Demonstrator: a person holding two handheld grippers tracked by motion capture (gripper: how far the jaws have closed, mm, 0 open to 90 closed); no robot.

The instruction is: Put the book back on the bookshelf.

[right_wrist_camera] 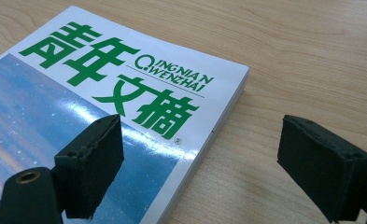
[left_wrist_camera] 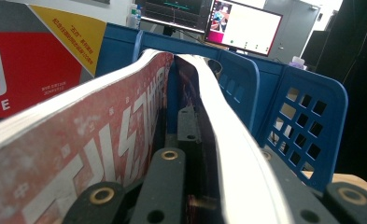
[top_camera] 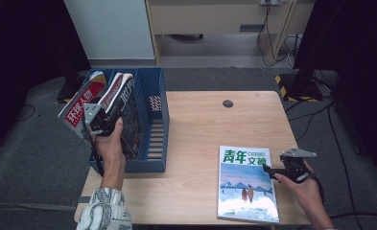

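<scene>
A blue file rack (top_camera: 159,103) stands at the table's left edge with magazines leaning in its left slots. My left gripper (top_camera: 103,125) reaches into it and is shut on a magazine with a dark cover (top_camera: 128,112). In the left gripper view that magazine's white page edge (left_wrist_camera: 228,135) runs between the jaws of the left gripper (left_wrist_camera: 204,140), and a red-covered magazine (left_wrist_camera: 102,140) leans beside it. A green-titled magazine (top_camera: 246,184) lies flat at the front right. My right gripper (top_camera: 267,171) is open at its right edge (right_wrist_camera: 200,158), one jaw above the cover (right_wrist_camera: 102,93).
A red magazine (top_camera: 83,103) leans out at the rack's far left. The rack's right slot (top_camera: 153,136) holds nothing. A round cable hole (top_camera: 228,103) sits near the wooden table's (top_camera: 200,129) far edge. Monitors (left_wrist_camera: 242,28) stand behind the rack.
</scene>
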